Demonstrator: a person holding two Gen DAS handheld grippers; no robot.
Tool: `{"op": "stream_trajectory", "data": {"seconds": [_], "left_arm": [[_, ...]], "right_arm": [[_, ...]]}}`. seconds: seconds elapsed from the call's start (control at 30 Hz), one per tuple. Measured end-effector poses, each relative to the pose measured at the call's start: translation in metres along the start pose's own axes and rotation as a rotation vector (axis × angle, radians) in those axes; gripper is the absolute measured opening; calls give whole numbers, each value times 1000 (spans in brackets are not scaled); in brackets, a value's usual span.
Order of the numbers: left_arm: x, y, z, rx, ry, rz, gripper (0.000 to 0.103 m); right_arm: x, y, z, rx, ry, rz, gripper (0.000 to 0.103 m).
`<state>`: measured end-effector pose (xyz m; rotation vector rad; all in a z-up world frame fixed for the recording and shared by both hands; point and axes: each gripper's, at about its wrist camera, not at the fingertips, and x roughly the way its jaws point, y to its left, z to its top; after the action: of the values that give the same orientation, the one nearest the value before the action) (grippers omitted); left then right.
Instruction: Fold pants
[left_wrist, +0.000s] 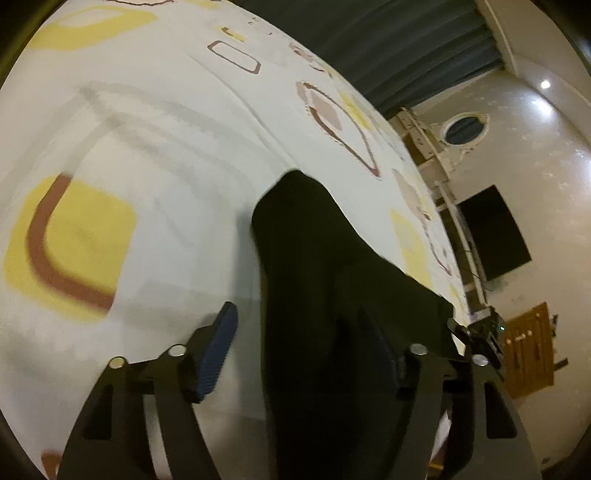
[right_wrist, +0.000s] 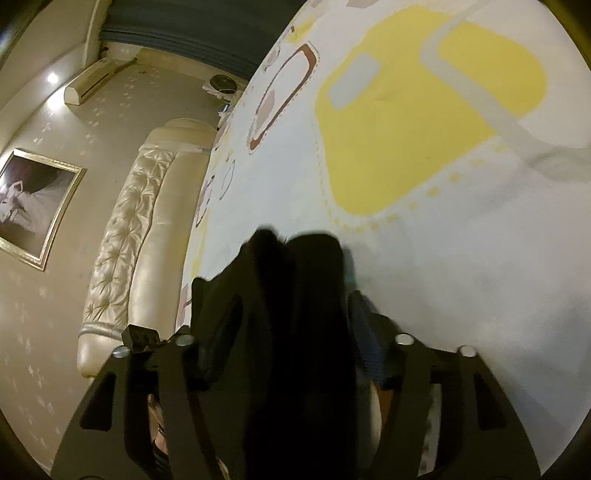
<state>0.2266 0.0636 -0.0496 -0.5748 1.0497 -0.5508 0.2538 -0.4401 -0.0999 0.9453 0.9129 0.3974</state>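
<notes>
The black pants (left_wrist: 314, 258) lie on a white bed sheet (left_wrist: 147, 147) with yellow and brown shapes. In the left wrist view my left gripper (left_wrist: 303, 343) stands wide open; the blue-padded left finger (left_wrist: 218, 350) is on bare sheet and the right finger is dark against the cloth, which runs between the jaws. In the right wrist view a bunched fold of the black pants (right_wrist: 295, 295) fills the gap of my right gripper (right_wrist: 284, 314). Its jaws look spread, and the cloth hides whether they pinch it.
The sheet (right_wrist: 443, 258) covers the bed. A cream tufted headboard (right_wrist: 129, 229) and a framed picture (right_wrist: 29, 206) stand left in the right wrist view. A dark screen (left_wrist: 495, 236), a wooden cabinet (left_wrist: 528, 347) and dark curtains (left_wrist: 388, 48) lie beyond the bed edge.
</notes>
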Motion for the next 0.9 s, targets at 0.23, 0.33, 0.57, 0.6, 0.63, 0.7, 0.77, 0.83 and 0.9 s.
{"op": "stream_trajectory", "data": {"seconds": [0.23, 0.33, 0.57, 0.6, 0.63, 0.7, 0.77, 0.83, 0.9], "left_arm": [[-29, 7, -48, -70, 42, -83, 79], [-27, 7, -64, -104, 79, -123, 79], [-7, -10, -71, -115, 100, -157, 74], [-2, -13, -69, -109, 105, -138, 67], [0, -15, -71, -96, 105, -90, 56], [1, -18, -71, -88, 93, -69, 47], [-3, -21, -70, -84, 79, -61, 39], [-7, -29, -70, -61, 70, -38, 36], [-9, -37, -70, -43, 67, -13, 35]], "right_arm": [[-29, -5, -39, 9, 16, 8, 68], [-31, -4, -52, 11, 33, 15, 70], [-19, 9, -70, -21, 58, -28, 66], [-17, 10, -71, -29, 58, -52, 53], [-16, 9, -72, -24, 58, -62, 49], [-19, 8, -73, -9, 53, -45, 39], [-23, 12, -75, -14, 45, -30, 35], [-26, 16, -76, -21, 40, -28, 34], [-29, 20, -76, -16, 31, -17, 33]]}}
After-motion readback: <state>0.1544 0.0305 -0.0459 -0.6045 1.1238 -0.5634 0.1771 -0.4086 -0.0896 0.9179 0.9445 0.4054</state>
